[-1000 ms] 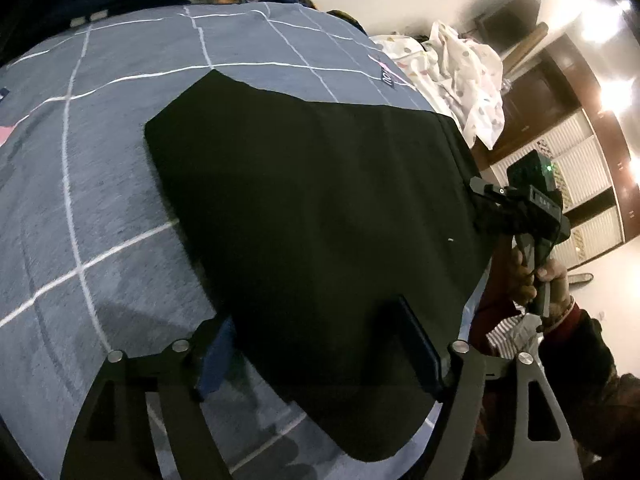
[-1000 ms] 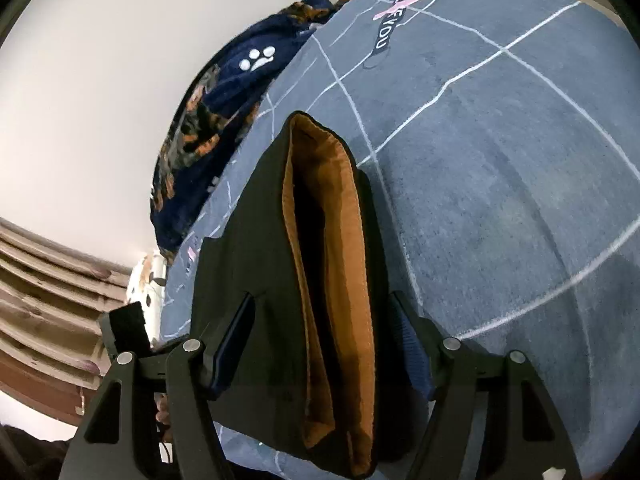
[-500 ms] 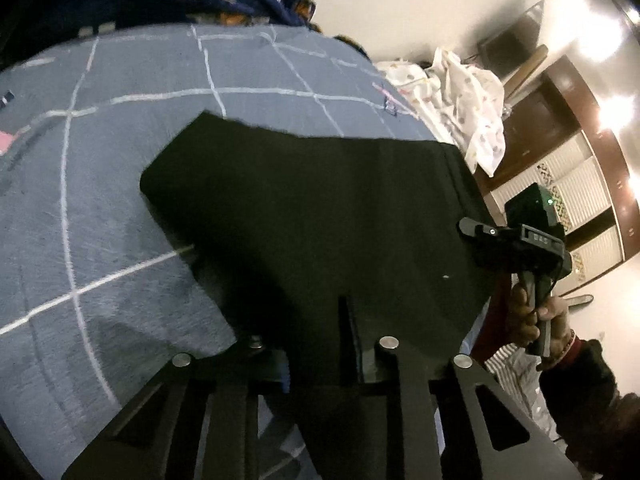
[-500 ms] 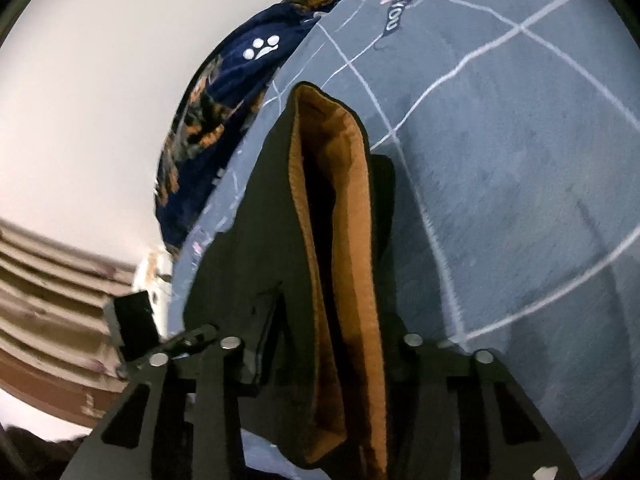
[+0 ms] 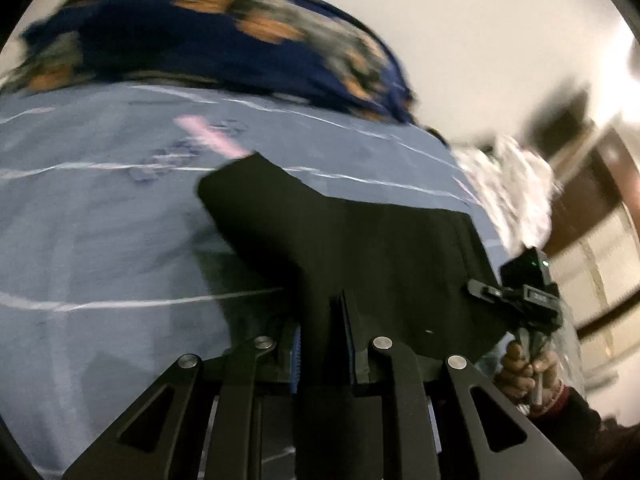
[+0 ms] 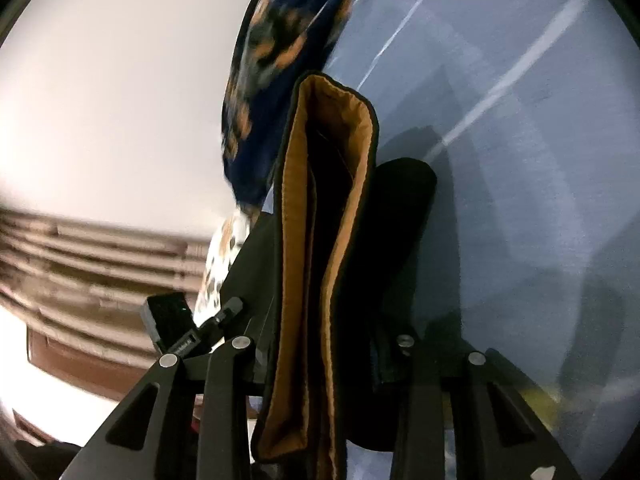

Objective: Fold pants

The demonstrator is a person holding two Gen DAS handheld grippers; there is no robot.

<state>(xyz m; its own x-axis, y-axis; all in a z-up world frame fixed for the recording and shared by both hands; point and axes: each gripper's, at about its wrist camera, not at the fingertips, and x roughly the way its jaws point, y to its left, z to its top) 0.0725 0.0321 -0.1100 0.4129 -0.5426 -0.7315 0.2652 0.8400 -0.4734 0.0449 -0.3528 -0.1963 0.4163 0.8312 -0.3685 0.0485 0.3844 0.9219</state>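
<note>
Both of your grippers have clamped since a second ago. Your left gripper, wide apart then, is now clenched on the near edge of the pants. Your right gripper pinches the orange-lined waistband, its jaws closing the last bit. The cloth has risen off the blue bedspread, so the fold-over looks under way. Ahead, the bedspread lies bare up to the patterned blanket; to the right, the bed edge and heaped laundry sit near.
</note>
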